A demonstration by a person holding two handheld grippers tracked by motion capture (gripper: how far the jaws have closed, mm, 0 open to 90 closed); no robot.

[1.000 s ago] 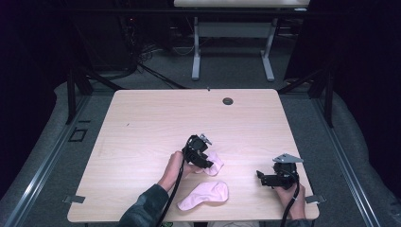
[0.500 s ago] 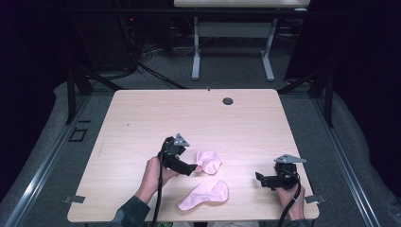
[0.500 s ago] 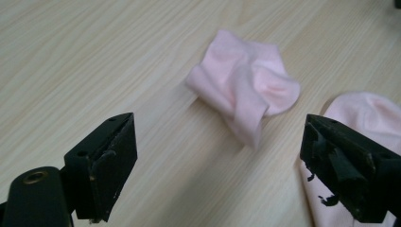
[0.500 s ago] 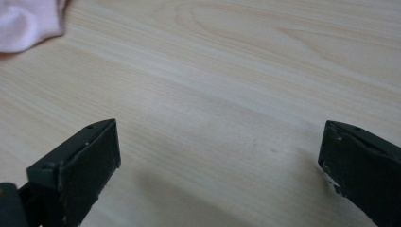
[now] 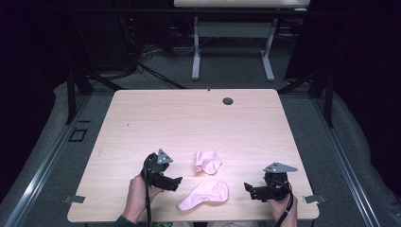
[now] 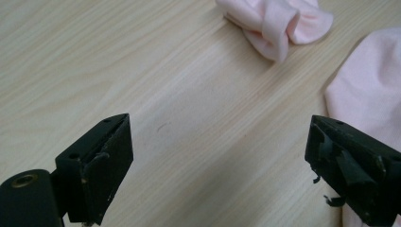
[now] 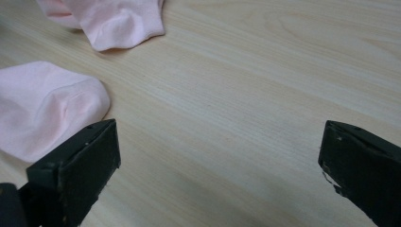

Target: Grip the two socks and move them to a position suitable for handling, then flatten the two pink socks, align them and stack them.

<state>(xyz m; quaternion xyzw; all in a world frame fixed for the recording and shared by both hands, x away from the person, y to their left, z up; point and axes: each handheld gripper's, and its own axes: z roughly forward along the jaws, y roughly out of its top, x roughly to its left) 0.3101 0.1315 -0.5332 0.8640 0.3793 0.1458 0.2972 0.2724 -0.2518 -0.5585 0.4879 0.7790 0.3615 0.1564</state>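
High view: left tongs (image 5: 178, 181) low over the desk (image 5: 189, 123) near its front edge, held in the left hand (image 5: 139, 191), jaws pointing right toward the socks. Grey three-cornered plate on top, black cable trailing back off the front edge. Left gripper view: jaws (image 6: 220, 161) wide apart, nothing between them, bare wood grain under the gap. Right jaw overlapping the edge of the flat pink sock (image 6: 366, 97) in frame; contact cannot be told. Bunched pink sock (image 6: 276, 21) farther ahead, apart from both jaws.

Right tongs (image 5: 247, 188) near the front right corner, held in the right hand (image 5: 283, 208), jaws pointing left, grey plate on top, cable running back toward the person. Right gripper view: jaws (image 7: 220, 165) also spread wide, empty, bare desk between. Flat pink sock (image 7: 45, 106) just beside the left jaw in frame, toe end rounded; touching or not, cannot tell. Bunched pink sock (image 7: 106, 19) beyond, at top left, well clear of the jaws.

High view again: flat pink sock (image 5: 204, 195) lying between the two tongs, angled, close to the front edge. Bunched pink sock (image 5: 207, 162) just behind it, folded on itself, a small gap between the two. Round dark grommet (image 5: 228, 100) near the desk's far edge, well apart from everything. Grey carpet around the desk, white-legged table frame beyond the far edge.
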